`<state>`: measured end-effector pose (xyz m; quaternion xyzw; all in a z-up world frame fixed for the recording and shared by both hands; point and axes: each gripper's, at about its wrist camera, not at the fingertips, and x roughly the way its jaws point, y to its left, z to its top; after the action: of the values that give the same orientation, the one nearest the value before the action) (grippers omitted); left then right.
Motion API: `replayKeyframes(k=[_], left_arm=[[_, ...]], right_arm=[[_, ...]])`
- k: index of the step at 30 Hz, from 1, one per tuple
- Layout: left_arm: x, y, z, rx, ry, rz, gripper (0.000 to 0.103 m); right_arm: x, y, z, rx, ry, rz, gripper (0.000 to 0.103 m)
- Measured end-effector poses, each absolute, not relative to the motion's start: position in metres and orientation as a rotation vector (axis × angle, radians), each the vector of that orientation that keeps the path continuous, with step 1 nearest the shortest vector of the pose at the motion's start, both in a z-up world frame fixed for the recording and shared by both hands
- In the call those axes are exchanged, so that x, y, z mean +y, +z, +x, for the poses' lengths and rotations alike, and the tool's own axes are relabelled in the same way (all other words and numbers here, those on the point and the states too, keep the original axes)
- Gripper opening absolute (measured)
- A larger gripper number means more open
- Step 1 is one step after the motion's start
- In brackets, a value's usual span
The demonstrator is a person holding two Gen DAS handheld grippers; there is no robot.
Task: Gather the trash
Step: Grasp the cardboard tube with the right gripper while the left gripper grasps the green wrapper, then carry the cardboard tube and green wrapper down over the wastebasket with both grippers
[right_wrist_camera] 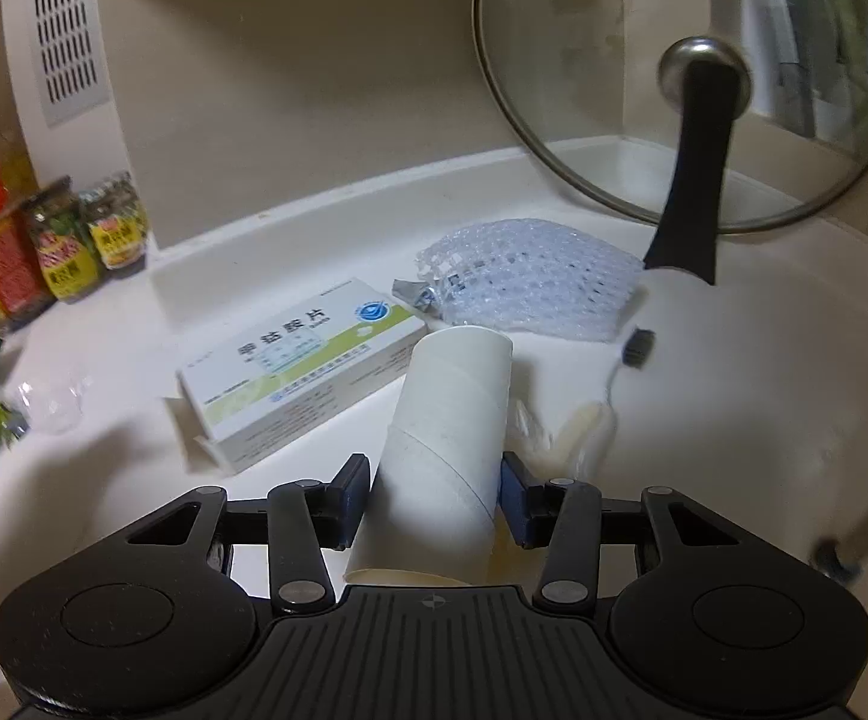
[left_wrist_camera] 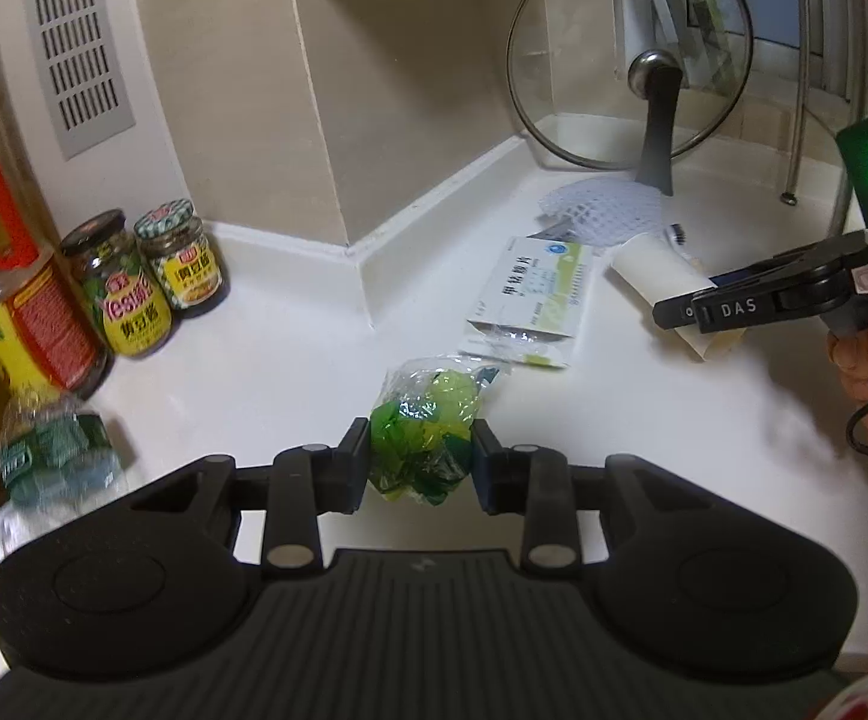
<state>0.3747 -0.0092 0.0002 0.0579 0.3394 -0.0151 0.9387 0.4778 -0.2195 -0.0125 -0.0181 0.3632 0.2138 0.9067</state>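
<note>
Two grippers each have a piece of trash between their pads. The left gripper [left_wrist_camera: 422,462] is clenched on a crumpled green-and-clear plastic wrapper [left_wrist_camera: 425,441], apparently lifted just off the white countertop [left_wrist_camera: 290,360]. The wrapper looks nearly weightless, soft and slippery, so pinching its bunched middle is safest. The right gripper [right_wrist_camera: 434,495] straddles a white cardboard tube [right_wrist_camera: 445,438]; whether its pads press yet cannot be told. The tube is light but crushable, best squeezed gently mid-length. Beyond it lie a white-and-green medicine box [right_wrist_camera: 302,372], clear netted foam wrap [right_wrist_camera: 529,282] and a toothbrush [right_wrist_camera: 631,360].
</note>
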Motion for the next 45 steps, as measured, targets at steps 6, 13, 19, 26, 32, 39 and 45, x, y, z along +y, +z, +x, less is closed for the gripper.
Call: replayKeyframes(k=[6, 13, 19, 26, 32, 39, 45], left_arm=[[-0.017, 0.004, 0.334, 0.704, -0.042, 0.078, 0.031], [-0.021, 0.003, 0.265, 0.727, -0.061, 0.038, 0.031], [-0.020, -0.011, 0.209, 0.786, -0.066, -0.001, 0.031], [-0.011, -0.039, 0.169, 0.853, -0.051, -0.046, 0.031], [-0.005, -0.064, 0.156, 0.884, -0.037, -0.060, 0.031], [-0.009, -0.091, 0.151, 0.891, -0.080, -0.040, 0.031], [-0.011, -0.113, 0.153, 0.930, -0.108, -0.025, 0.031]], right_arm=[[-0.233, 0.012, 0.426, 0.746, 0.524, -0.004, 0.046], [-0.233, 0.037, 0.346, 0.791, 0.692, 0.004, 0.046], [-0.221, 0.039, 0.273, 0.820, 0.812, -0.058, 0.046], [-0.196, 0.011, 0.218, 0.883, 0.876, -0.119, 0.046], [-0.184, -0.030, 0.193, 0.945, 0.839, -0.162, 0.046], [-0.180, -0.068, 0.188, 0.990, 0.774, -0.171, 0.047], [-0.178, -0.093, 0.191, 1.039, 0.732, -0.181, 0.047]])
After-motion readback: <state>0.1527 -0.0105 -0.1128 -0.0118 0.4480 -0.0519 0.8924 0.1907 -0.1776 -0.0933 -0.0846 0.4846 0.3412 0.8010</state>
